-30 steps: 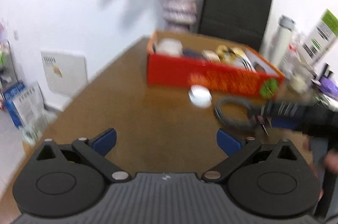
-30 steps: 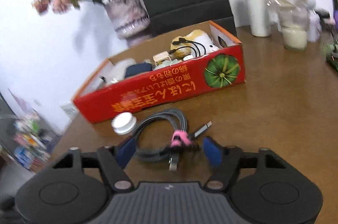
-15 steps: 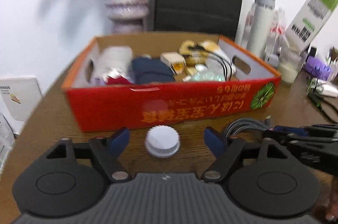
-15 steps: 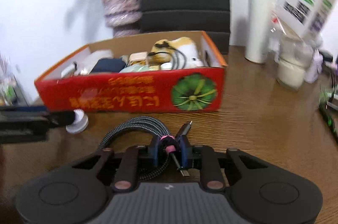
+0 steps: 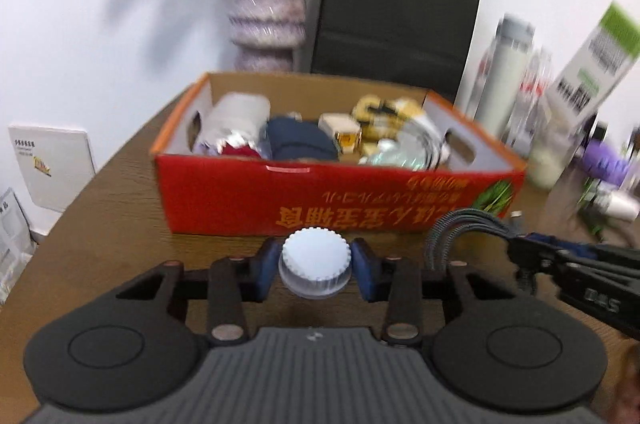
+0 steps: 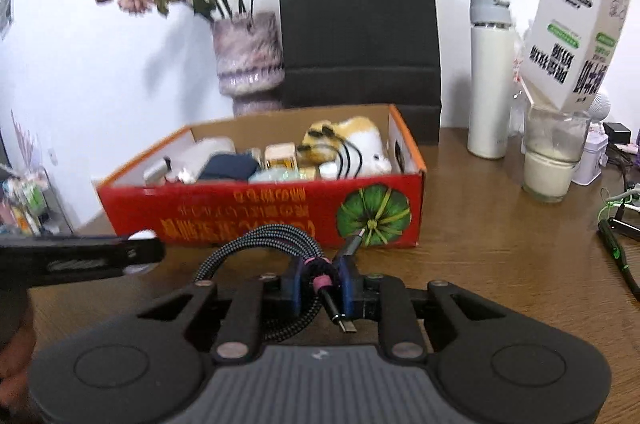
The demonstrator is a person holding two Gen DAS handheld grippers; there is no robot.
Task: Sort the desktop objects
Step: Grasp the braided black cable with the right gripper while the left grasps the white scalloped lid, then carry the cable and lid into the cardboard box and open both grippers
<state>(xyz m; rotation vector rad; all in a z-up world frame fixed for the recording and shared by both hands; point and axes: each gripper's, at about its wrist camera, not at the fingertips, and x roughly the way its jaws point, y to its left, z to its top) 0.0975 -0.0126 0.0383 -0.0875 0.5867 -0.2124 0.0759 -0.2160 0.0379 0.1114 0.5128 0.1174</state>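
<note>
Tongs of the left hand (image 5: pixel 316 270) pinched a white ribbed cap (image 5: pixel 315 264) just before the red cardboard box (image 5: pixel 336 197) on the wooden surface (image 5: pixel 112 224). Right tongs (image 6: pixel 320 284) were pressed onto a coiled braided cable (image 6: pixel 264 244) at its pink tie, near the box front.

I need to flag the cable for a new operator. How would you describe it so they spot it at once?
Find the long red cardboard box on the brown table. Just in front of its pumpkin picture, the right gripper has its jaws shut on a coiled cable. It is the only grey braided thing there, bundled by a pink band, with metal plugs poking out.
</note>
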